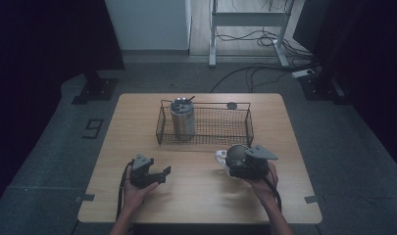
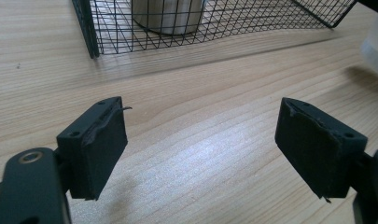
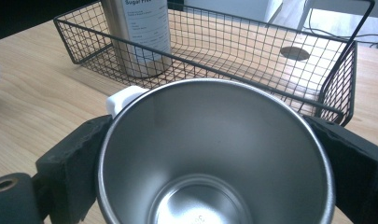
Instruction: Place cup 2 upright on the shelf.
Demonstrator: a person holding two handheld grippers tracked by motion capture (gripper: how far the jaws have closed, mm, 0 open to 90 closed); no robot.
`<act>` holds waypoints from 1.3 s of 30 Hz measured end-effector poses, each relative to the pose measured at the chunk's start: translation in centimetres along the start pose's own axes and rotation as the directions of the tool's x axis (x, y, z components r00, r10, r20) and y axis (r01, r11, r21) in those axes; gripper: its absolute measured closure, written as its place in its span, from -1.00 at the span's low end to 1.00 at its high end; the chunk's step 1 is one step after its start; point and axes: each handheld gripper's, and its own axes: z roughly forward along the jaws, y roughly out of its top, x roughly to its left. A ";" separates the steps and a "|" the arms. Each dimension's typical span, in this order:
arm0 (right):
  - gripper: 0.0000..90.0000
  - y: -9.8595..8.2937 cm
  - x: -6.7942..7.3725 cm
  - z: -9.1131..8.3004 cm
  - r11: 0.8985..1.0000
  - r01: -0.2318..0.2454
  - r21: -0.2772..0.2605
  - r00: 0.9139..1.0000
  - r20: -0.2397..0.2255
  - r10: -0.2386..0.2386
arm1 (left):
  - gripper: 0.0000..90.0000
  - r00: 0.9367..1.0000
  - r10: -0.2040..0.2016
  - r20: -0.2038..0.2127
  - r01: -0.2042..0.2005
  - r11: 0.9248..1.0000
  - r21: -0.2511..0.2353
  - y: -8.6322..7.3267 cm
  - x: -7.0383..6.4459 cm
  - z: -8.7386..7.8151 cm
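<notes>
A stainless steel cup [image 3: 210,140] is clamped between the two jaws of my right gripper [image 3: 214,163], its empty mouth facing the camera. In the high view that cup [image 1: 236,153] and right gripper [image 1: 234,164] hover just in front of a black wire basket [image 1: 235,139]. A small white object [image 3: 122,100] sits right behind the cup. A tall steel canister [image 1: 182,117] with a label stands upright in the basket's left end. My left gripper [image 1: 161,172] rests low at the front left, open, with only bare tabletop between its pads [image 2: 102,149].
The basket's right part [image 3: 280,56] holds nothing. The wooden table [image 1: 201,200] has a round cable hole [image 1: 231,105] behind the basket. Cables, a desk frame [image 1: 213,44] and dark stands are on the floor beyond the table.
</notes>
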 end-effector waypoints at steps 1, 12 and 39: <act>-0.87 0.1 0.0 0.0 1.000 -0.001 -0.003 1.000 0.001 0.001 | -0.63 1.000 0.000 -0.002 0.000 1.000 0.000 0.0 0.0 0.0; -0.87 2.1 0.0 -0.5 0.999 -0.009 -0.034 1.000 -0.012 0.009 | -0.63 1.000 -0.009 0.006 0.009 1.000 -0.008 0.1 0.1 -0.4; -0.87 6.5 0.5 -1.5 0.996 0.039 -0.078 0.999 -0.006 -0.040 | -0.63 1.000 -0.012 0.011 0.013 1.000 -0.008 0.0 0.3 -0.5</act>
